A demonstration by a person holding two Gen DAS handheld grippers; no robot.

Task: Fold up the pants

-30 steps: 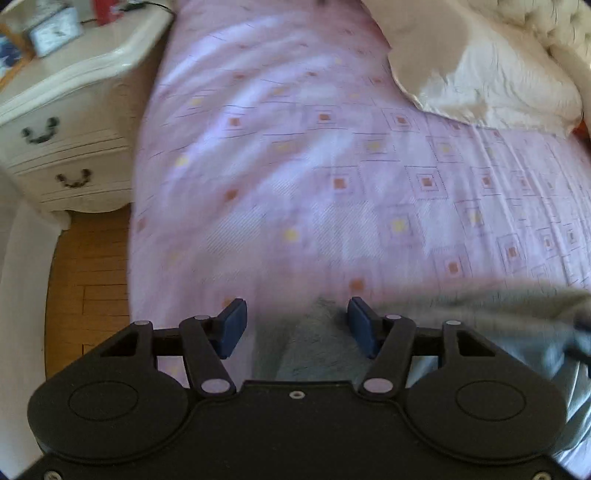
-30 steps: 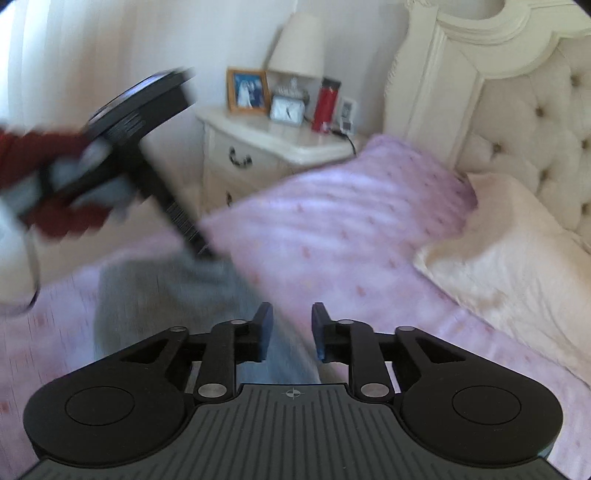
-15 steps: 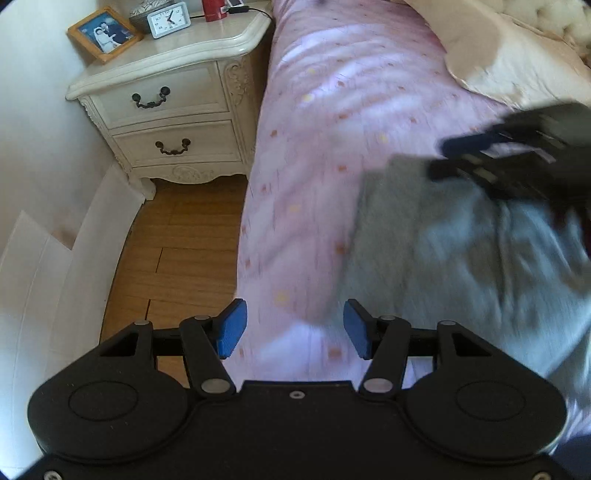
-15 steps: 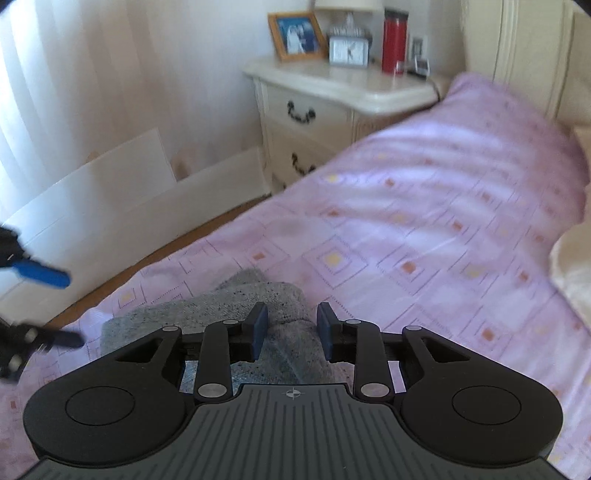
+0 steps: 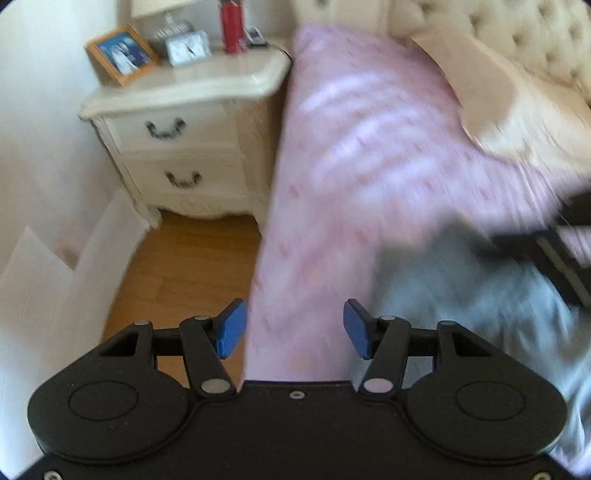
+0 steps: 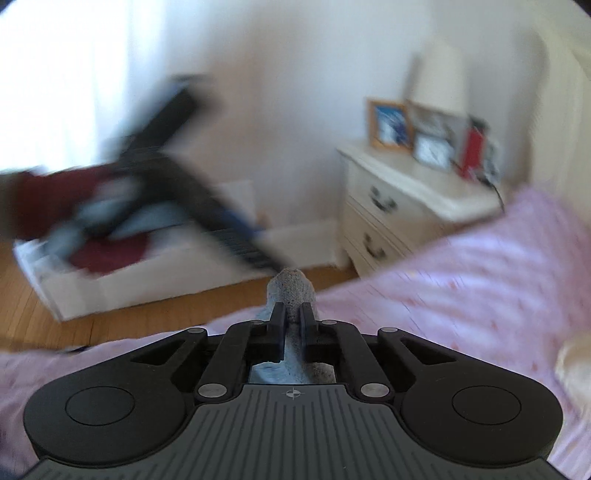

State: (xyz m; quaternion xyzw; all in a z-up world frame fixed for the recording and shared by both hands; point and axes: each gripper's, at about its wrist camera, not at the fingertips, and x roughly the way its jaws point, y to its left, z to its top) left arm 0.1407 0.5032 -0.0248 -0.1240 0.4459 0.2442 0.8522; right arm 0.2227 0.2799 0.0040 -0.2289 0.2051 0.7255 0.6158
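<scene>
The grey pants lie on the pink bed at the right of the left wrist view. My left gripper hovers open over the bed's edge, with nothing between its blue pads and the pants off to its right. My right gripper has its jaws closing on a bunched fold of the pants, which sticks up between the pads and is pinched there. It appears blurred as the right gripper over the pants. The left gripper and a red sleeve show blurred.
A cream nightstand beside the bed carries a photo frame, a clock and a red bottle. A pillow lies at the tufted headboard. Wooden floor and white boards lie left of the bed.
My right gripper has shut on a fold of the pants and lifted it. My left gripper stayed open and drew back and up, away from the pants toward the bed's edge.
</scene>
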